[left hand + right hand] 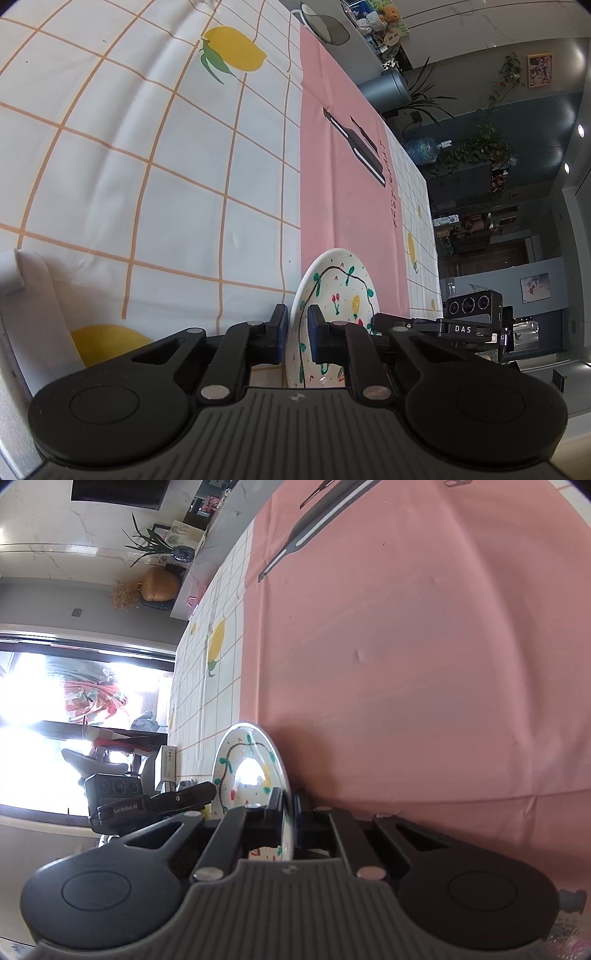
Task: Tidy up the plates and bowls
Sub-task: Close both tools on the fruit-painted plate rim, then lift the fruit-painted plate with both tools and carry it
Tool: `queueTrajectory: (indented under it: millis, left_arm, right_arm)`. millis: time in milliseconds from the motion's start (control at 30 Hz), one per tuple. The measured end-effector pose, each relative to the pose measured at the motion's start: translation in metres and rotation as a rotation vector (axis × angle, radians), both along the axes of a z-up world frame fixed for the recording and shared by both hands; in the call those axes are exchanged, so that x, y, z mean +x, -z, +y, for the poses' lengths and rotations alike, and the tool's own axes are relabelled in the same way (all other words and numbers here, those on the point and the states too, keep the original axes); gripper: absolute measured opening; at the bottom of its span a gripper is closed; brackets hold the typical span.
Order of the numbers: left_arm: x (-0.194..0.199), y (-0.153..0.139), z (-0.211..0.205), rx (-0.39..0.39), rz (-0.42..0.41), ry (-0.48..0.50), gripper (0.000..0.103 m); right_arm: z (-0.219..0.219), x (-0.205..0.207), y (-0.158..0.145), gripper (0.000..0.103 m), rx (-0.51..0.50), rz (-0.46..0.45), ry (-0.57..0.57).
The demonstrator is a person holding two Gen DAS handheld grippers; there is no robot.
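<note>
A: Where is the plate [334, 295] right now?

B: Between the two devices, at the near edge of the table [147, 166], over the seam where the checked lemon cloth [110, 129] meets the pink mat [340, 166]. Both sets of tongs have it by the rim, on opposite sides.

A: So the left tongs [297, 332] are pinching it?

B: Yes. One blue pad sits on the painted face and the other on the underside, with the rim between them. The right tongs [288, 812] do the same from the other side, and their jaws are pressed nearly together, since only the thin edge lies between the pads.

A: Why two grips on one plate?

B: Probably for steadiness. A glazed rim is slippery, and a single pinch at the edge would let the dish sag or swing (the glare on its face suggests a slick surface). Two opposed holds keep it level.

A: And the dark utensils [360, 147] farther along the mat?

B: Well apart from the plate, untouched. No stack or bowl shows in either view, so where the plate belongs cannot be told.
</note>
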State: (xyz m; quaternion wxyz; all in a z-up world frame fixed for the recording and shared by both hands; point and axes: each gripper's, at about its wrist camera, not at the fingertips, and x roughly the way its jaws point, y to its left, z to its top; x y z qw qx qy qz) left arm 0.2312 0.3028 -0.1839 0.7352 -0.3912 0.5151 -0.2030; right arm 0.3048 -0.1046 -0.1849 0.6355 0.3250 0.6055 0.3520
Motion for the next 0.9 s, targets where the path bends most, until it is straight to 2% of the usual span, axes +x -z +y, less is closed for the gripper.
queueTrajectory:
  millis: [267, 500, 767, 867, 900]
  left_arm:
    - [-0.002, 0.000, 0.001, 0.014, -0.008, 0.004, 0.014]
    - [-0.008, 0.000, 0.006, -0.001, 0.025, -0.015, 0.015]
    - [-0.013, -0.004, 0.003, 0.034, 0.032, -0.026, 0.016]
    - [-0.013, -0.006, 0.000, 0.032, 0.018, -0.023, 0.005]
    - [-0.013, -0.009, -0.002, 0.050, 0.007, -0.022, 0.005]
  right_arm:
    - [-0.001, 0.001, 0.002, 0.002, 0.006, 0.003, 0.003]
    - [-0.002, 0.001, 0.004, 0.002, 0.011, -0.003, 0.004]
    - [-0.001, 0.000, 0.004, 0.001, 0.011, -0.017, -0.001]
    - [-0.001, -0.001, 0.003, 0.001, 0.008, -0.014, 0.006]
    - [-0.001, -0.002, 0.004, 0.001, 0.008, -0.014, 0.008]
